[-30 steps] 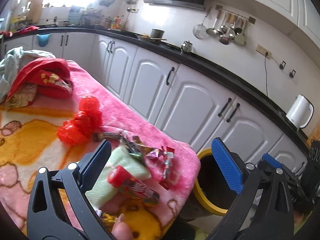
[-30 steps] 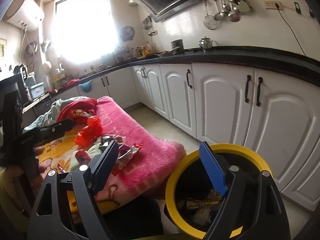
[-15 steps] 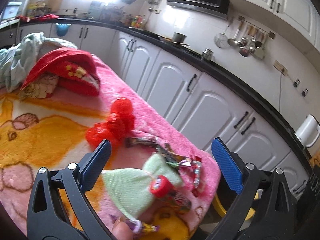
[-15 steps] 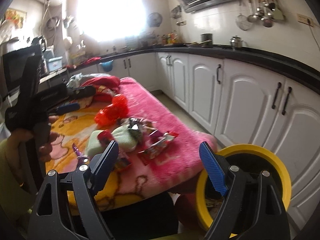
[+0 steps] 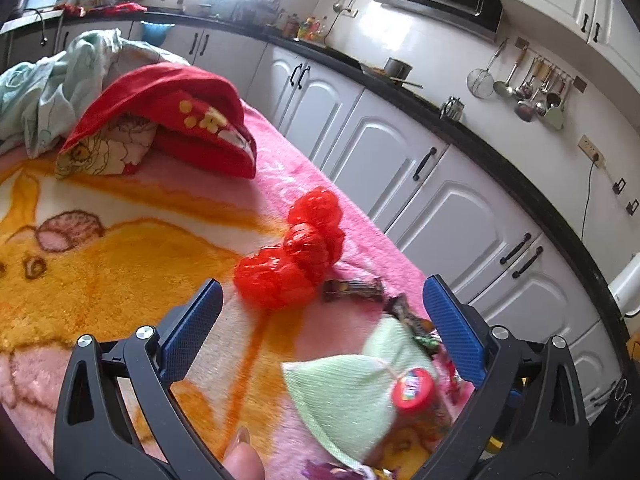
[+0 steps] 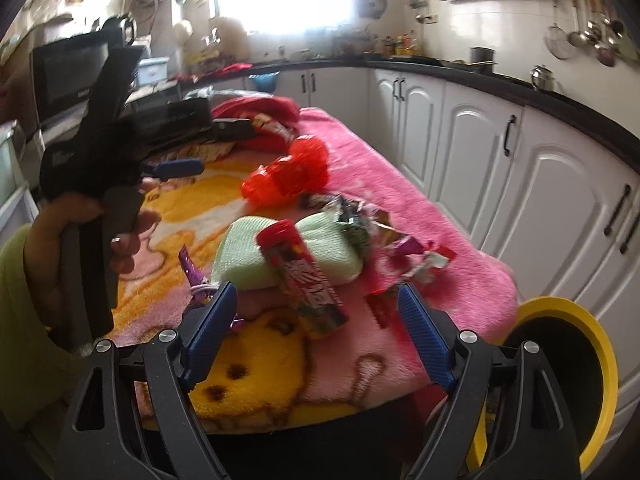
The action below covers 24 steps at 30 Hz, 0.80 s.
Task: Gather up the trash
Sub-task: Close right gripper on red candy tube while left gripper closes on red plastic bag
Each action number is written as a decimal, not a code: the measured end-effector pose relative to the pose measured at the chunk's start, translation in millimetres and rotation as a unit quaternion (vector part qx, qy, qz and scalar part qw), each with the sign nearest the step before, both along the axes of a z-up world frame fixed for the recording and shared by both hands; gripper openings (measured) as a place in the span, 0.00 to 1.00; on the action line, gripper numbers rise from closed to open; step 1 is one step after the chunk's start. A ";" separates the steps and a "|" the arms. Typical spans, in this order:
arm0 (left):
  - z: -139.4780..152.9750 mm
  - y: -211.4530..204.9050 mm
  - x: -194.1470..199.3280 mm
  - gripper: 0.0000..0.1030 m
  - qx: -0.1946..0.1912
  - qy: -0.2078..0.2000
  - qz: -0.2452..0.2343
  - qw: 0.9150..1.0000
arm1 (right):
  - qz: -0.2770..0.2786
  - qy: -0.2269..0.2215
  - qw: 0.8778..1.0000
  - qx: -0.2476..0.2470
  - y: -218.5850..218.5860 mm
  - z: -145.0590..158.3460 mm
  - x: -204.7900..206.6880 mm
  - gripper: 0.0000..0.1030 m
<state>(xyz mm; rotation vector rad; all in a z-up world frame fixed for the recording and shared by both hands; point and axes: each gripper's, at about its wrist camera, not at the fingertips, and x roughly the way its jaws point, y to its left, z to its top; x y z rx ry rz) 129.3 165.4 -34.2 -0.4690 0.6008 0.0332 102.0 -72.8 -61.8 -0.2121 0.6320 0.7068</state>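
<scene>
Trash lies on a pink and yellow blanket (image 5: 100,280): a crumpled red plastic bag (image 5: 296,256), a dark wrapper (image 5: 352,290), a red-capped candy tube (image 6: 304,276) lying on a pale green cloth (image 6: 256,260), and several shiny wrappers (image 6: 400,248). My left gripper (image 5: 324,328) is open and empty, hovering just short of the red bag. My right gripper (image 6: 318,336) is open and empty, just short of the candy tube's lower end. The yellow-rimmed bin (image 6: 596,360) stands at the blanket's right end. The left gripper also shows in the right wrist view (image 6: 176,168).
A red pillow (image 5: 172,120) and a pale green sheet (image 5: 48,80) lie at the blanket's far end. White cabinets (image 5: 420,184) under a black counter run along the right. A purple wrapper (image 6: 192,272) lies left of the green cloth.
Both grippers swung left, away from the bin and over the blanket. The left now faces the red bag; the right has come close to the candy tube. Both stayed open.
</scene>
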 end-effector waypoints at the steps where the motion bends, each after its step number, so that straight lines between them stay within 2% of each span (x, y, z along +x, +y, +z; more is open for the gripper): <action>1: -3.2 2.1 3.1 0.89 0.000 0.004 -0.004 1.000 | 0.006 0.000 1.000 -0.005 5.4 -2.8 0.2 0.76; 11: -18.4 13.4 42.1 0.89 0.014 0.047 -0.034 0.998 | 0.019 0.008 0.999 -0.042 33.9 -22.8 21.4 0.69; 16: -29.0 10.0 60.9 0.88 0.028 0.070 -0.054 0.996 | 0.017 0.023 0.999 -0.044 39.0 -30.4 30.8 0.64; 24: -45.7 10.3 70.1 0.70 0.032 0.092 -0.056 0.994 | 0.013 0.046 0.998 -0.045 41.5 -41.7 37.6 0.52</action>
